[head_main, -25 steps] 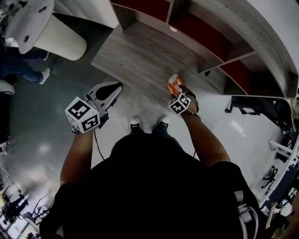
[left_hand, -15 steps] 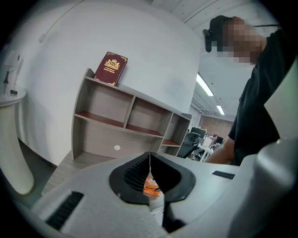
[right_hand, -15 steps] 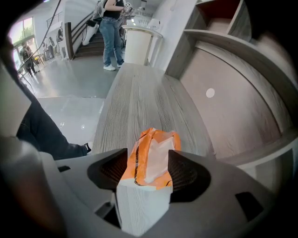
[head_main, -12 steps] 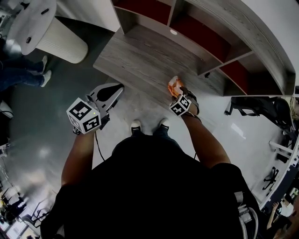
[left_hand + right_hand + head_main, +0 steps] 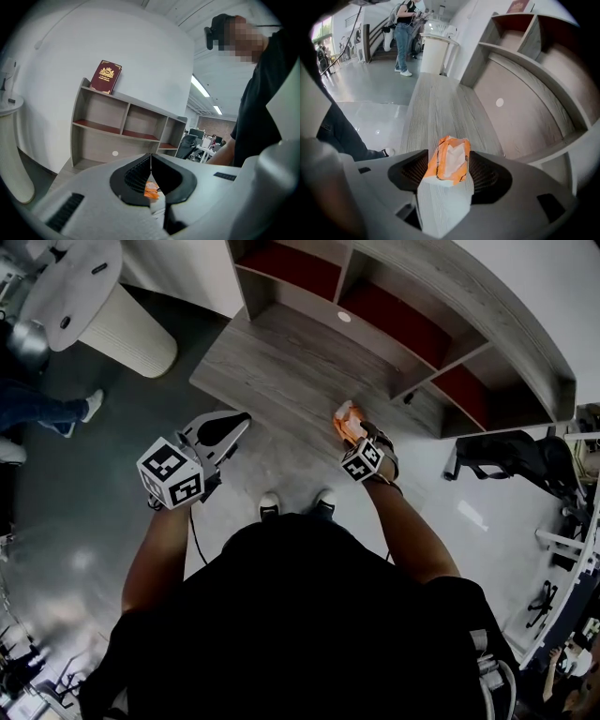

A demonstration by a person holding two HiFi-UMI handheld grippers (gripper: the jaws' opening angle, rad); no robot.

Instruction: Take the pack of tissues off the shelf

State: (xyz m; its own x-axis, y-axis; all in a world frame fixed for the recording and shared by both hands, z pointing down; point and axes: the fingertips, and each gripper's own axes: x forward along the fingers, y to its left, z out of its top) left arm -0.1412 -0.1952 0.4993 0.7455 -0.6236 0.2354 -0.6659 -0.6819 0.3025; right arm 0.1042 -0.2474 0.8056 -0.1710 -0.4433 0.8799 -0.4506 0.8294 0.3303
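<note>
The shelf unit [image 5: 412, 324] stands ahead of you, compartments open toward you, with a wide wooden ledge [image 5: 272, 362] at its foot. Your right gripper [image 5: 349, 420] is above the ledge's near edge, jaws clamped on the pack of tissues [image 5: 451, 157]. The orange pack's long axis runs along the jaws, free end pointing away from you toward the shelf. The pack lies outside every compartment; whether it touches the ledge cannot be determined. Your left gripper [image 5: 150, 164] is off to the left, jaws together, gripping nothing. The right is the working hand. The remaining move is probably a straight pull back toward your body.
</note>
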